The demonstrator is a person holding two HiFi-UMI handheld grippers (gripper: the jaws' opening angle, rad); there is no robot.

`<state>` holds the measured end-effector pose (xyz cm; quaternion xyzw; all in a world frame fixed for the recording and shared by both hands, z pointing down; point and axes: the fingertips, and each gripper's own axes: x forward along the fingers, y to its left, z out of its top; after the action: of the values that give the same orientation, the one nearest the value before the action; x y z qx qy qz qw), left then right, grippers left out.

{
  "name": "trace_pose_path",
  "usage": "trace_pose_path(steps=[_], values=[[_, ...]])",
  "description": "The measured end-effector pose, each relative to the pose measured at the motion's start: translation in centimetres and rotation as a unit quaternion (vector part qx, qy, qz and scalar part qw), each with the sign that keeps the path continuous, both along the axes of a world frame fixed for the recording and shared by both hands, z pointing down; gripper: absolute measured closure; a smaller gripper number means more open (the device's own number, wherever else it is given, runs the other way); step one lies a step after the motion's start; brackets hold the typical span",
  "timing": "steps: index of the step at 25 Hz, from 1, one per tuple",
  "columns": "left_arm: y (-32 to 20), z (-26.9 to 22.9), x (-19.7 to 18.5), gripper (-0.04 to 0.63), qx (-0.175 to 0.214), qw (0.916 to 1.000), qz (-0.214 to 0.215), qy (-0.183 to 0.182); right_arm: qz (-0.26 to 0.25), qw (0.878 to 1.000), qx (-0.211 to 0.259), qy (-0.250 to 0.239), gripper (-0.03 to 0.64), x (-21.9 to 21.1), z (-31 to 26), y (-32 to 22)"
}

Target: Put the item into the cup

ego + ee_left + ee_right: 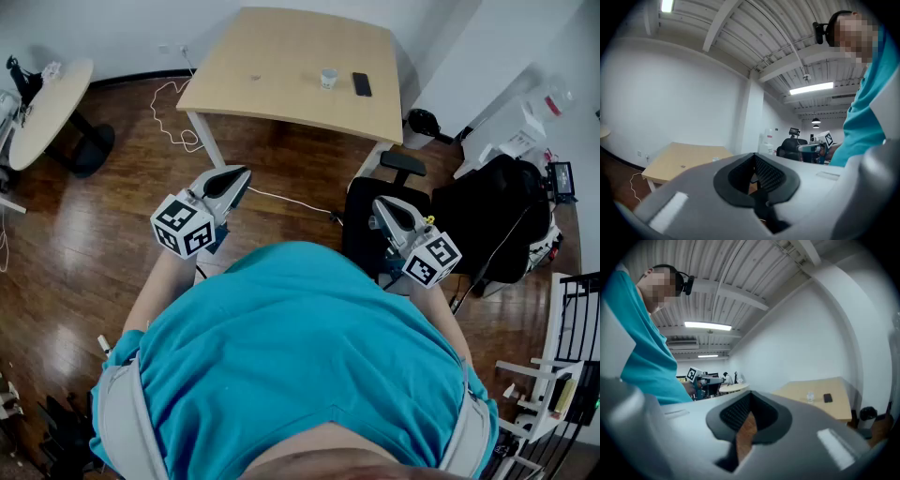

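Observation:
A small white cup (328, 79) stands on the light wooden table (281, 56) across the room, with a black phone (362, 84) just right of it and a small dark item (255, 78) to its left. My left gripper (239, 176) and right gripper (382, 208) are held at chest height, far short of the table, pointing toward it. In the left gripper view the left gripper (754, 180) has its pads together with nothing between them, and the cup (716, 159) is tiny beyond. In the right gripper view the right gripper (745, 423) shows only a thin slit, holding nothing; the cup (810, 397) sits far off.
A black office chair (398, 169) stands between me and the table's right corner, with a black bag (497, 220) to its right. A white cable (178, 122) loops on the wooden floor by the table leg. A round table (47, 103) is at the left, a rack (572, 337) at the right.

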<state>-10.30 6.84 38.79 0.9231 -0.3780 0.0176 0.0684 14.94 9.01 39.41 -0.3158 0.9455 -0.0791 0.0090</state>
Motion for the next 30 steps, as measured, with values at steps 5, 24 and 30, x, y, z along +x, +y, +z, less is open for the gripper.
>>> trace_pose_path(steps=[5,24,30], values=[[-0.7,0.4,3.6,0.591,-0.008,0.9999,0.009,-0.006,-0.001,1.000,0.002,0.006,0.614,3.0,0.6,0.3],[-17.3,4.1,-7.9,0.591,-0.013,0.9991,0.033,-0.022,-0.005,1.000,-0.014,0.010,0.614,-10.9,-0.4,-17.4],[-23.9,5.1,-9.1,0.591,-0.016,0.9959,0.072,-0.051,0.019,0.999,-0.032,0.016,0.614,-13.6,-0.5,-24.1]])
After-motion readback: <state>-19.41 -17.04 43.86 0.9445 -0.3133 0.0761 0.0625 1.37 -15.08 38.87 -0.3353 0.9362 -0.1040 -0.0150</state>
